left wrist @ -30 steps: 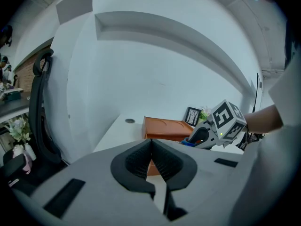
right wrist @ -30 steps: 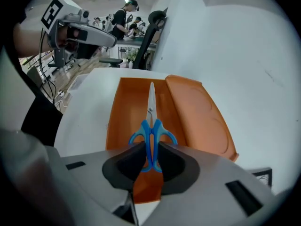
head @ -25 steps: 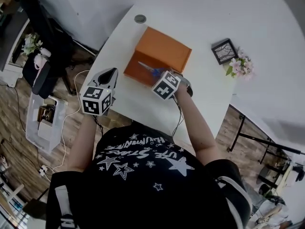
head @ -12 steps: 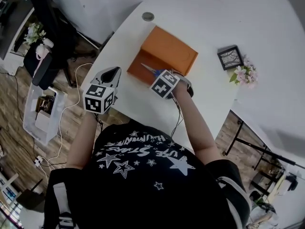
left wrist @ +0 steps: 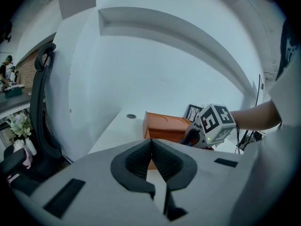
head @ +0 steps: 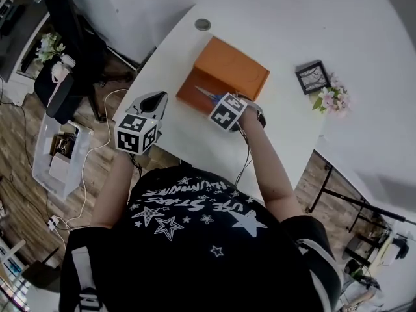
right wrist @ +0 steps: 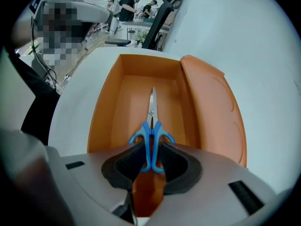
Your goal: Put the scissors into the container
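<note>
My right gripper point(right wrist: 150, 161) is shut on the blue handles of the scissors point(right wrist: 151, 126), holding them over the open orange container point(right wrist: 120, 102), blades pointing away along its length. In the head view the scissors point(head: 209, 95) stick out past the right gripper point(head: 221, 106) above the near part of the container point(head: 227, 67). The container's lid point(right wrist: 211, 107) stands open at its right. My left gripper point(head: 155, 101) hovers over the table's left edge, its jaws closed on nothing; in its own view the left gripper point(left wrist: 151, 147) faces the container point(left wrist: 164, 126) from a distance.
The white table point(head: 273, 38) carries a round cable grommet point(head: 203, 24), a small black picture frame point(head: 311, 77) and pink flowers point(head: 333, 99) at the right. An office chair point(head: 65, 64) and a clear bin point(head: 55, 161) stand on the floor at left. Cables hang off the table's near edge.
The right gripper holds the scissors over the container almost as before, shifted slightly. The left gripper has barely moved. The head camera has shifted a little.
</note>
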Motion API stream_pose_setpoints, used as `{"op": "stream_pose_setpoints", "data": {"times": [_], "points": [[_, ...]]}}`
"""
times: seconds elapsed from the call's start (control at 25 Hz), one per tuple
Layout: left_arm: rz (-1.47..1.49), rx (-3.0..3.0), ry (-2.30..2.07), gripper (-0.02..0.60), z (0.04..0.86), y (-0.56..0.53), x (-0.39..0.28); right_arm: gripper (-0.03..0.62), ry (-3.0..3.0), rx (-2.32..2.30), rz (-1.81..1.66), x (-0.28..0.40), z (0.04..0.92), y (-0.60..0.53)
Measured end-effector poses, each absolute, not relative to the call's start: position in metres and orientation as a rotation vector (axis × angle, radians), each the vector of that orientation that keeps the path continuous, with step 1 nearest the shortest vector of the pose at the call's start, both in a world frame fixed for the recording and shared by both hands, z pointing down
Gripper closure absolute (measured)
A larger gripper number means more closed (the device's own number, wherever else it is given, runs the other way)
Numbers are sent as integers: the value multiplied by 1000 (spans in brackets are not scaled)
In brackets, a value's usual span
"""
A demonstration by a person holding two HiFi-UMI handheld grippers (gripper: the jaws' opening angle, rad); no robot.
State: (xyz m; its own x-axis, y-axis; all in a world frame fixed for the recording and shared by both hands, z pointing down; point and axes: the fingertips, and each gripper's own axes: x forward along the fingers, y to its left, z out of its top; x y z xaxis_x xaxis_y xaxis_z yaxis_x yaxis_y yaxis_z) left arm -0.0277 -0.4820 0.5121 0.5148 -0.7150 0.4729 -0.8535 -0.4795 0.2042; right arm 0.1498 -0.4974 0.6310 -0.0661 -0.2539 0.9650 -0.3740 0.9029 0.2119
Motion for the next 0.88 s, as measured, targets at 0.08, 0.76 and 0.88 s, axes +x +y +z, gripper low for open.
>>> {"op": "stream_pose_setpoints", "data": {"times": [0.08,0.76,0.88], "points": [[453,2350,-1293,563,510,-478,-31,493,-1690,505,131,149,630,-497],[402,2396,-1298,563,485,-452,-50,523,-1936,967,239,156,544,-503],[392,2416,-1288,563,480,-448,-51,537,-1974,1077,180,156,521,-499]]}}
